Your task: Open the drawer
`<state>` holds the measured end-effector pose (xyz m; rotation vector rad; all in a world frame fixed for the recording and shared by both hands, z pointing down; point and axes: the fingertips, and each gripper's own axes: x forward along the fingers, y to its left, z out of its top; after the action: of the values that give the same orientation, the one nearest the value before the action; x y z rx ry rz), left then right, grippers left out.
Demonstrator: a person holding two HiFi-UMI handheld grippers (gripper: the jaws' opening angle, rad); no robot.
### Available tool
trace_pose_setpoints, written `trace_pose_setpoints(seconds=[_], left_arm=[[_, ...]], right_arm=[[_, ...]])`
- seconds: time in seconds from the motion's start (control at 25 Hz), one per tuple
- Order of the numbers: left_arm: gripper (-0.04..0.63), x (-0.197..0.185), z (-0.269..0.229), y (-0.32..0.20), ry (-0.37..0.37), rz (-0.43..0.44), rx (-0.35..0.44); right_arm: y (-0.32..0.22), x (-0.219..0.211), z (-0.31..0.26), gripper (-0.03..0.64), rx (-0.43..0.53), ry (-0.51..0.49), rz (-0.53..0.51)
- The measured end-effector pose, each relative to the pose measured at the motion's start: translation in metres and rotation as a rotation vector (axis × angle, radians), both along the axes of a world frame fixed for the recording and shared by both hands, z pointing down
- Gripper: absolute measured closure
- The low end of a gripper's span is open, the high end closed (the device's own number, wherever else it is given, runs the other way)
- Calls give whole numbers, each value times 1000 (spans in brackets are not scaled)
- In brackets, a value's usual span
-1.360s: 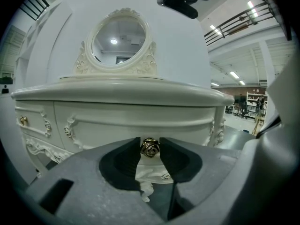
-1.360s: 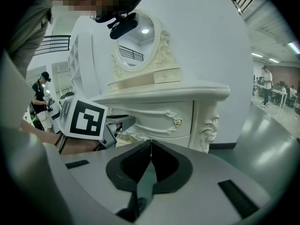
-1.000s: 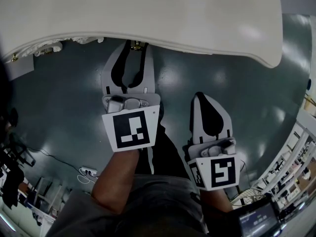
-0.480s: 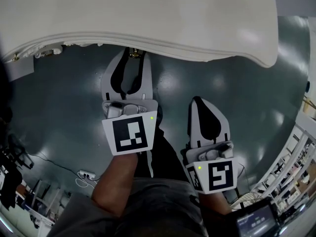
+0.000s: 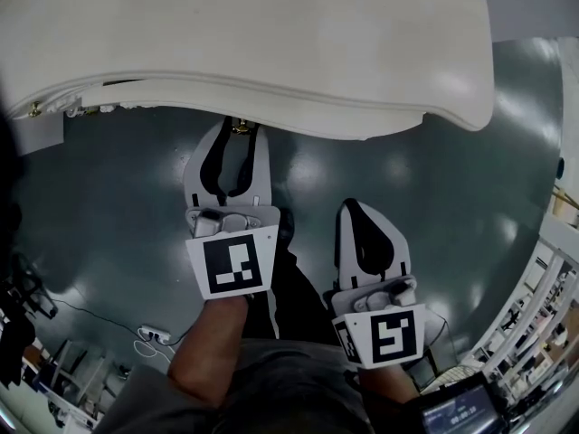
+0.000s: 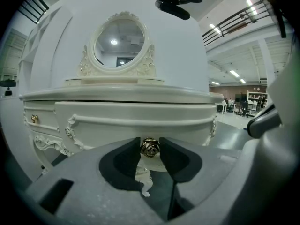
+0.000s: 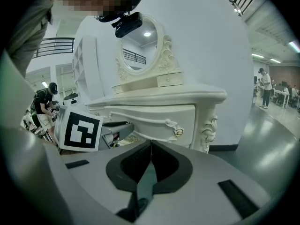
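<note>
Gripping the brass knob (image 6: 150,148) of the table's (image 6: 117,95) centre drawer (image 6: 131,121), the left tongs (image 5: 241,130) are set to pull, yet the drawer looks barely out, if at all, while the right tongs (image 7: 150,149) hang clenched and empty.

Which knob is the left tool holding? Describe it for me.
Find the dressing table under the oval mirror, then its wide middle drawer. The knob sits at that drawer's lower centre, pinched by the left hand-held gripper. It is a gold rosebud; the other gold knob is far left.
</note>
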<state>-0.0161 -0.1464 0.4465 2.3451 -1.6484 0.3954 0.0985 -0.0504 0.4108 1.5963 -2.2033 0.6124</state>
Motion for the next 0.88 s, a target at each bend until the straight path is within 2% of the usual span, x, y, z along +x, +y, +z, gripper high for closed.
trace_pose_setpoints(seconds=[0.88], left_arm=[[462, -8, 1, 42, -22, -1, 5]], right_arm=[[31, -2, -21, 603, 57, -1, -48]])
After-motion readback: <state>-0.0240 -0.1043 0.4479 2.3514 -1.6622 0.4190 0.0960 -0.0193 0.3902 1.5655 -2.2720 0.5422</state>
